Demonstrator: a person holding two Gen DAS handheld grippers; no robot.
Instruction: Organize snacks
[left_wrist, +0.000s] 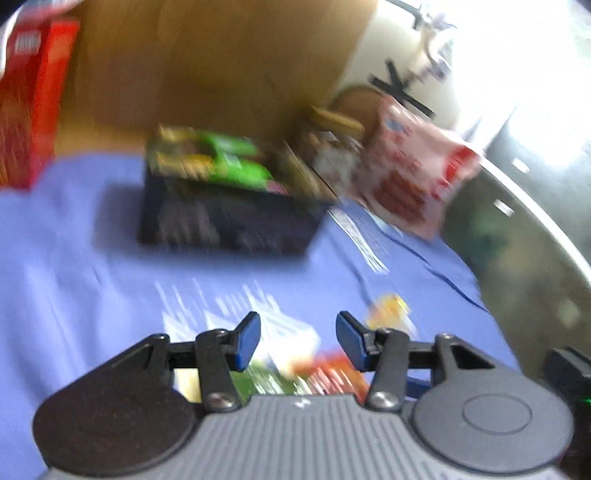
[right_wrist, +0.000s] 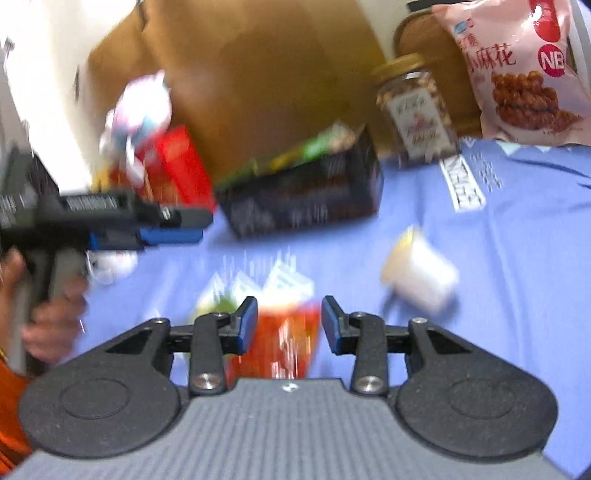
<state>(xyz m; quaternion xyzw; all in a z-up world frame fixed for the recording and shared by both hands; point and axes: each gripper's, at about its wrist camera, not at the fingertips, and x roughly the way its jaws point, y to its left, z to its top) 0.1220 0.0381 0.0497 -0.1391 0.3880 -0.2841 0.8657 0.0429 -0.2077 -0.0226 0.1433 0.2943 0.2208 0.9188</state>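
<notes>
Right gripper (right_wrist: 289, 325) fingers standing spread, pinching nothing, hovering over orange snack packet (right_wrist: 286, 339) lying on blue surface (right_wrist: 517, 258). Left gripper (left_wrist: 298, 341) fingers also spread, empty, above same packet (left_wrist: 325, 373). White cup (right_wrist: 421, 277) lying tipped to right. Black box (right_wrist: 306, 199) of snacks sitting farther back; jar (right_wrist: 415, 110) and pink bag (right_wrist: 524, 70) at far right.

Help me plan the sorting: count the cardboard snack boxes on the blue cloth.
2. A dark box, open-topped with green packets inside, sits mid-cloth before the brown board. A red box stands to its left in the right wrist view. Others may be hidden by blur.
</notes>
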